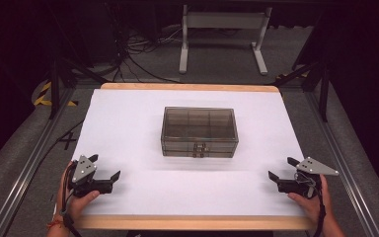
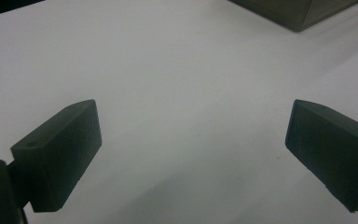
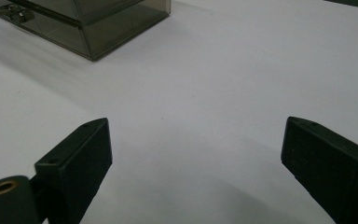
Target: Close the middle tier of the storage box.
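Left gripper: black two-jaw hand tool, matte moulded body, grey three-cornered plate on top; held in the person's left hand near the front left corner of the surface; jaws released, spread wide, nothing between them. In the left gripper view its pads are blocky, flat-faced and slightly bevelled, with bare white surface between them

Right gripper: same make and form, matching grey plate, black cable trailing back along the wrist; held in the right hand near the front right corner of the surface; jaws released, wide apart, nothing held. In the right gripper view the pads show small screw recesses along the top edge and a brass-coloured insert at the base

Box: rectangular, smoke-tinted see-through plastic, smooth and glossy, lid closed, dividers faintly visible inside, two small metal latches on the front wall; stands at the middle of the surface, well apart from both grippers. A corner of it shows at the top of each gripper view. No label or writing can be read

Surface: flat white sheet, matte, on a board with light wooden edging visible along the front and back edges

Beyond the back edge: grey carpeted floor, loose black cables, a white metal table frame
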The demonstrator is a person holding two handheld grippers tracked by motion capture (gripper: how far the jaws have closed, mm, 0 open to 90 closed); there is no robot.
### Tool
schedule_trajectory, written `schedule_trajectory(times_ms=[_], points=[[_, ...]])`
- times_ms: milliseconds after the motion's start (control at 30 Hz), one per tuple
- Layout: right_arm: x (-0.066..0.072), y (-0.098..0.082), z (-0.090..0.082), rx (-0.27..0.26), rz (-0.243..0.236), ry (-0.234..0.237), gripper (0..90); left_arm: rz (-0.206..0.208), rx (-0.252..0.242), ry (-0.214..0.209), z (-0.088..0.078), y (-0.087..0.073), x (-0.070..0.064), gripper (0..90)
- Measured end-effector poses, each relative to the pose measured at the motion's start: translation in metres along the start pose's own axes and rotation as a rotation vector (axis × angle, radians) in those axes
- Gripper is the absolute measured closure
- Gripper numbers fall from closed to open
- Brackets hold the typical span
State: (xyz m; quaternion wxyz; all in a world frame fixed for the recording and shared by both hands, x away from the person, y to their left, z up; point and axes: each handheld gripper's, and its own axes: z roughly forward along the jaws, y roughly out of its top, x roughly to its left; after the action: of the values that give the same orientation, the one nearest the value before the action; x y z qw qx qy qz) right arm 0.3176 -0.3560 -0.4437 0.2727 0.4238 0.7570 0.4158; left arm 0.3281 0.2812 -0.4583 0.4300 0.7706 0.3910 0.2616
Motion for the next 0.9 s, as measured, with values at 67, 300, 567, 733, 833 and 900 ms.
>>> schedule_trajectory(times_ms=[67, 300, 567, 733, 833, 900], points=[[0.0008, 0.0005, 0.0012, 0.014, -0.006, -0.003, 8.9, 0.001, -0.005, -0.002, -0.0005, -0.0003, 0.0000, 3.8], [0.0020, 0.0007, 0.0021, 0.020, -0.017, -0.002, 8.6, 0.001, 0.004, -0.002, 0.0004, 0.0002, 0.0000, 3.6], [0.0026, 0.0005, 0.0014, 0.015, -0.023, -0.006, 8.1, 0.002, 0.017, 0.007, 0.0019, 0.0008, -0.0008, 3.6], [0.0035, 0.0005, 0.0015, 0.016, -0.032, -0.010, 8.0, 0.012, 0.025, 0.006, 0.0023, 0.0011, -0.0012, 3.6], [0.0036, 0.0006, 0.0021, 0.021, -0.035, -0.009, 7.9, 0.012, 0.026, 0.006, 0.0024, 0.0011, -0.0015, 3.6], [0.0039, 0.0007, 0.0022, 0.024, -0.036, -0.012, 7.8, 0.009, 0.028, 0.006, 0.0026, 0.0012, -0.0008, 3.6]])
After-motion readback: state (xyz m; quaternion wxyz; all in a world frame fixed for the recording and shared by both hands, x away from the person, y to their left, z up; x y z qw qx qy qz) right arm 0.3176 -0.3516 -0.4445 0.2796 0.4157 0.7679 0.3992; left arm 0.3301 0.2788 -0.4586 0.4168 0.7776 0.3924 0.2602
